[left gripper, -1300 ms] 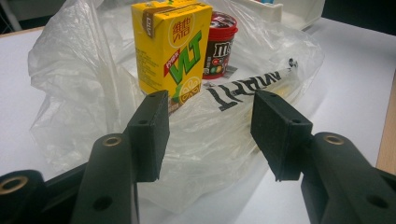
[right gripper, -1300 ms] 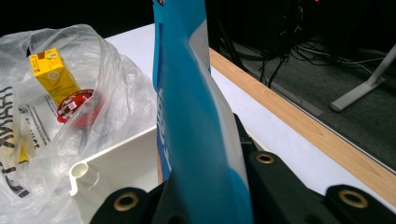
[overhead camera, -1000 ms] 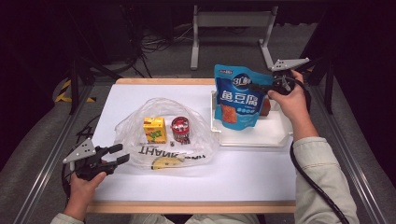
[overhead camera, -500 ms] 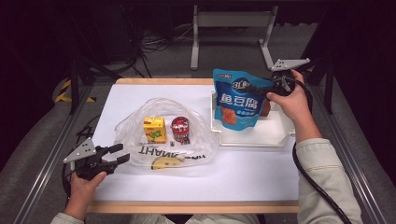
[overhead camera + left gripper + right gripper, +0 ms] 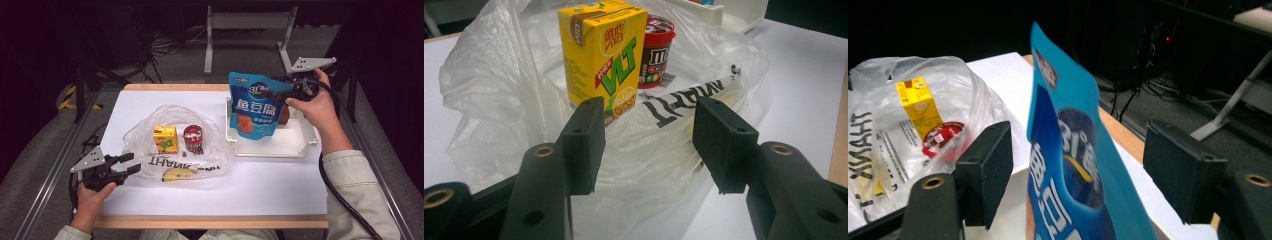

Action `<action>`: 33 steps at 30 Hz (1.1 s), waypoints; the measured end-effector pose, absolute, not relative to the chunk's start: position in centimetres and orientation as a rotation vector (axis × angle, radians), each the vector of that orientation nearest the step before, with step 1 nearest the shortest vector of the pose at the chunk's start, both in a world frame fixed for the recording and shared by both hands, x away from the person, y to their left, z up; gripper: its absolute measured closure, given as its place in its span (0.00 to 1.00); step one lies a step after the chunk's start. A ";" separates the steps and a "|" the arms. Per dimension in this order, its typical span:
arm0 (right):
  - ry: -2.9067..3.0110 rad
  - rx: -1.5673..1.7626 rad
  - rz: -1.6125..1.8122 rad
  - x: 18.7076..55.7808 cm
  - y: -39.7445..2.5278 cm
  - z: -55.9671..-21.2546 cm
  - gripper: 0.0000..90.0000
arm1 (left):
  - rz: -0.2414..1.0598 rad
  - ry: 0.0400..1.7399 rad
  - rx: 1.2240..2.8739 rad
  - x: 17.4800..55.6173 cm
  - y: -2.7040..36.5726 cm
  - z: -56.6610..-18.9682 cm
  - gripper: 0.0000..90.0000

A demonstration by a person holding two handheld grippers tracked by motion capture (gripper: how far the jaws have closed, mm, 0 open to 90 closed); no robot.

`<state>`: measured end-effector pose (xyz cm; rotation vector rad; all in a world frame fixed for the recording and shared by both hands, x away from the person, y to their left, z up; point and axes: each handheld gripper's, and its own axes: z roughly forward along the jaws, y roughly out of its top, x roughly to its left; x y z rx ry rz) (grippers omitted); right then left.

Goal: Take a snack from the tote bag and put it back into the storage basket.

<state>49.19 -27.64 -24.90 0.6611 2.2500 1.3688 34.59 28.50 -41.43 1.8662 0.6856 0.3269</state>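
Jaws of the right gripper (image 5: 272, 94) stand apart around the upright blue pouch (image 5: 254, 112) over the white tray (image 5: 280, 145) — left gripper (image 5: 129, 164) gapes beside the plastic bag (image 5: 175, 142).

Left gripper (image 5: 125, 164) rests low, jaws apart; right gripper (image 5: 270, 93) is raised, jaws spread.

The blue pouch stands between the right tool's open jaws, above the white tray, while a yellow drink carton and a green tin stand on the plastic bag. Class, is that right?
Not quite: the tin beside the yellow drink carton is red with a dark body, not green, as the left gripper view shows. The rest holds: the blue pouch stands between the right tool's open jaws above the white tray.
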 end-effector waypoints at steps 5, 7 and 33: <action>2.235 0.605 1.378 48.4 -26.5 -23.4 0.32 | 0.326 0.686 1.869 34.6 28.5 -41.4 0.53; 2.232 0.577 1.390 47.9 -25.5 -22.8 0.31 | 0.326 0.685 1.867 34.6 28.5 -41.4 0.53; 2.353 0.377 1.484 46.5 -15.9 -21.7 0.28 | 0.343 0.712 1.858 33.6 29.4 -41.5 0.53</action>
